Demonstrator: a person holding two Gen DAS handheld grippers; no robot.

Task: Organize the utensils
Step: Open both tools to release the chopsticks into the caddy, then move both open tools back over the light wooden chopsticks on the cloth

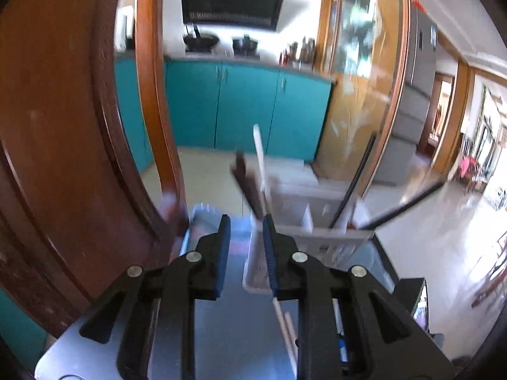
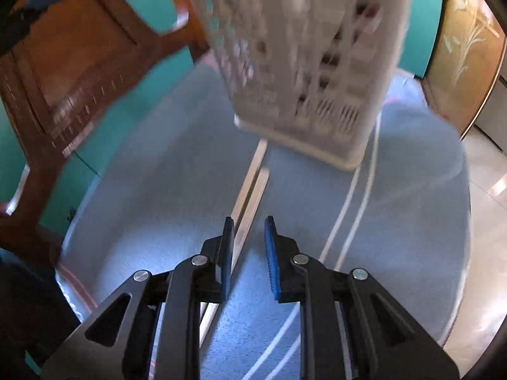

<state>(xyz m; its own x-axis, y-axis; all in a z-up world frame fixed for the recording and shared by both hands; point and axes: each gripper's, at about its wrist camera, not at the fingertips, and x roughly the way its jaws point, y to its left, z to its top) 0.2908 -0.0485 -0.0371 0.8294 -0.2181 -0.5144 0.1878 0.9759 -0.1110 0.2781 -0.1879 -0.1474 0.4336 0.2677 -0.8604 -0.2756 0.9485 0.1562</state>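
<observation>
A white slotted utensil basket (image 2: pixel 304 63) stands on the blue table (image 2: pixel 158 174), with several forks inside. In the left wrist view the basket (image 1: pixel 304 218) holds black chopsticks (image 1: pixel 358 180), a white utensil handle (image 1: pixel 259 158) and a dark brown one (image 1: pixel 245 183). My left gripper (image 1: pixel 247 231) is open, just before the basket. A pair of pale wooden chopsticks (image 2: pixel 250 186) and a pair of white chopsticks (image 2: pixel 351 209) lie on the table. My right gripper (image 2: pixel 248 231) is open, low over the near end of the wooden chopsticks.
A dark wooden chair (image 2: pixel 73 72) stands at the left of the table. Teal kitchen cabinets (image 1: pixel 247 107) and a wooden door frame (image 1: pixel 155 95) lie beyond. A black object (image 1: pixel 412 297) sits at the table's right edge.
</observation>
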